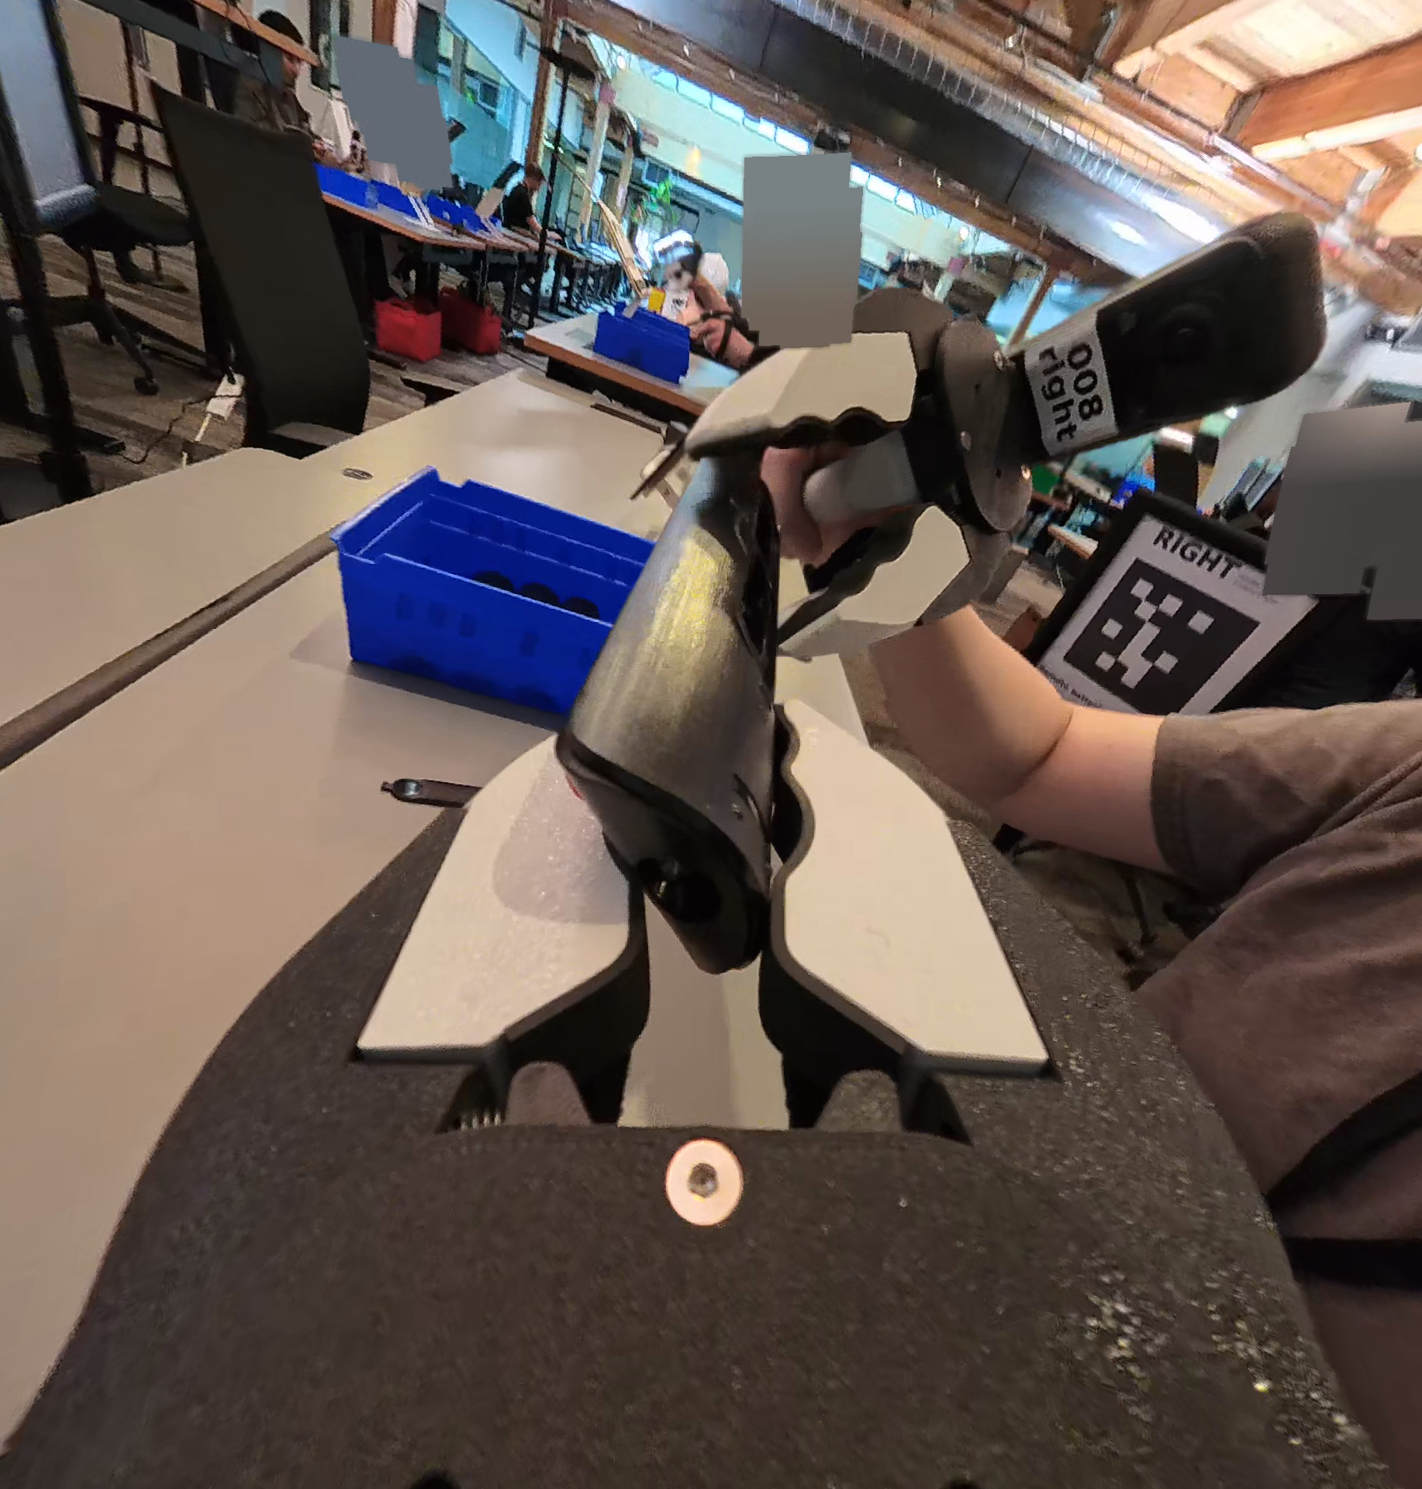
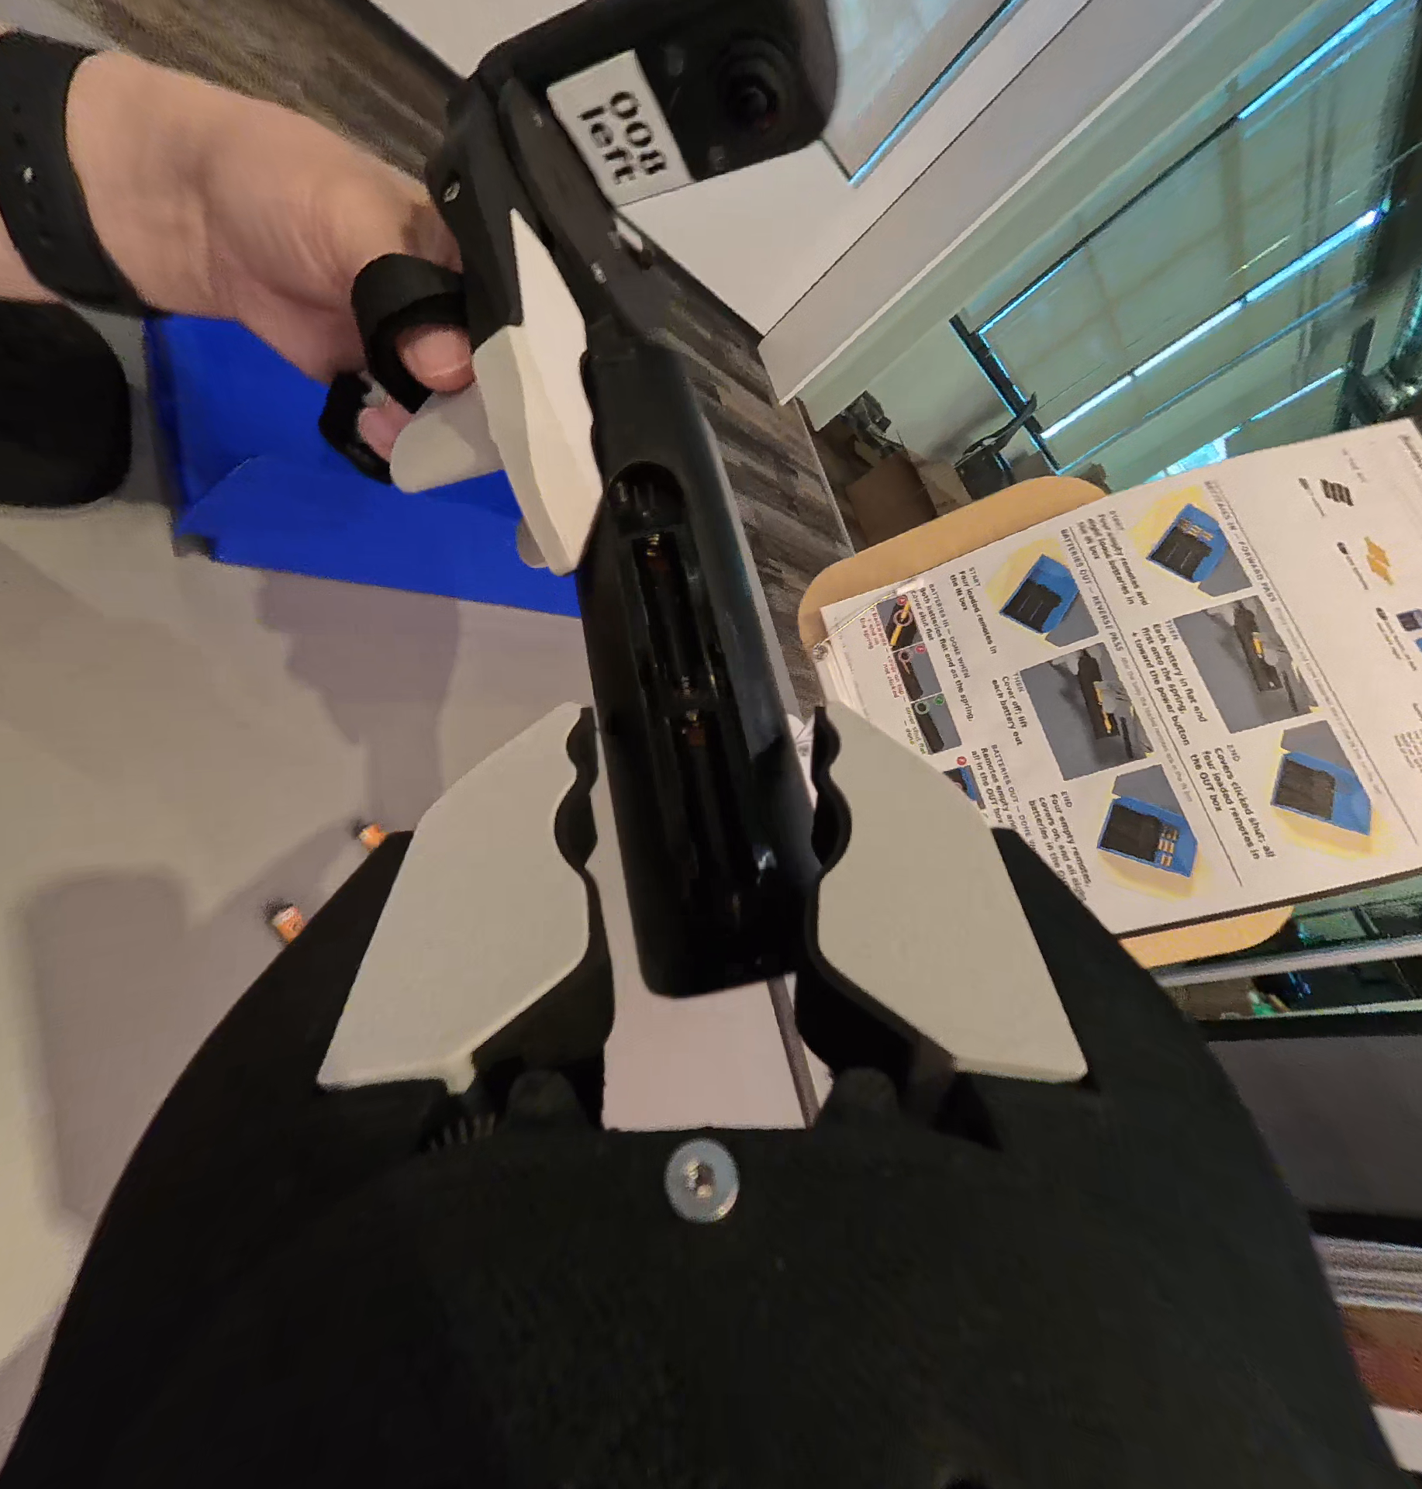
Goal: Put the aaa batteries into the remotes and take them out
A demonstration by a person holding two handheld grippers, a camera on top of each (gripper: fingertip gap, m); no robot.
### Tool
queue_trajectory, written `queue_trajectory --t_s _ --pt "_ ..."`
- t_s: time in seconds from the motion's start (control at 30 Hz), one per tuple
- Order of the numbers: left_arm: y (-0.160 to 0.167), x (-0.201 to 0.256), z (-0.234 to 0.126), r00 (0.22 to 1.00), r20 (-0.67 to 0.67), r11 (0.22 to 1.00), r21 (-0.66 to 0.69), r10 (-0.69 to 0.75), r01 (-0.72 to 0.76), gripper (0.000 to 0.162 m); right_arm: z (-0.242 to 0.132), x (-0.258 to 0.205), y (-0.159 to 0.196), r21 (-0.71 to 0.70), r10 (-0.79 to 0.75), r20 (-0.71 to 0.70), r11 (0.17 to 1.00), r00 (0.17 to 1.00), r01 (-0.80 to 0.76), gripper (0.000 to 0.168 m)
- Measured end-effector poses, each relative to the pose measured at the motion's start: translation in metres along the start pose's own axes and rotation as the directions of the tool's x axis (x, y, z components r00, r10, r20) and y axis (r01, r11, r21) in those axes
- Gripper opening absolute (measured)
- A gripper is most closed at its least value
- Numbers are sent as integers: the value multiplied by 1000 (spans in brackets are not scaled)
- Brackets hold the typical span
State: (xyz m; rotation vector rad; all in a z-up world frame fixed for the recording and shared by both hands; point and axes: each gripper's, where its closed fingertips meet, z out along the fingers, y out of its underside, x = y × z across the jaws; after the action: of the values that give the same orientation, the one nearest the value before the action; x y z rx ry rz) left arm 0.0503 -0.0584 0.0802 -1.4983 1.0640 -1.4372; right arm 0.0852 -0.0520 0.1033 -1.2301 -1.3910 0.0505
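Observation:
A black remote (image 1: 675, 644) is held in the air between both grippers, above the grey table (image 1: 168, 846). My left gripper (image 1: 692, 773) is shut on one end of it. My right gripper (image 2: 700, 725) is shut on the other end and also shows in the left wrist view (image 1: 837, 499). In the right wrist view the remote (image 2: 740, 806) has its cover off. Its open battery compartment (image 2: 675, 661) faces the camera, with a spring showing and no battery visible. Two small orange batteries (image 2: 289, 922) lie loose on the table. The left gripper (image 2: 547, 451) clamps the far end.
A blue bin (image 1: 466, 612) with dark items inside stands on the table behind the remote and shows in the right wrist view (image 2: 329, 516). A thin dark piece (image 1: 426, 791) lies on the table. An instruction sheet (image 2: 1135, 685) and a marker board (image 1: 1175, 620) stand to the right.

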Motion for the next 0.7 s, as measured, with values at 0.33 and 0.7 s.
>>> queue_trajectory --t_s 0.33,0.7 --pt "-9 -29 -39 993 35 988 109 -114 110 27 -24 -23 21 80 97 -138 993 986 -87 63" --pt "-43 -44 -62 993 97 981 189 -65 46 28 50 -184 138 -294 222 570 954 791 -55 22"
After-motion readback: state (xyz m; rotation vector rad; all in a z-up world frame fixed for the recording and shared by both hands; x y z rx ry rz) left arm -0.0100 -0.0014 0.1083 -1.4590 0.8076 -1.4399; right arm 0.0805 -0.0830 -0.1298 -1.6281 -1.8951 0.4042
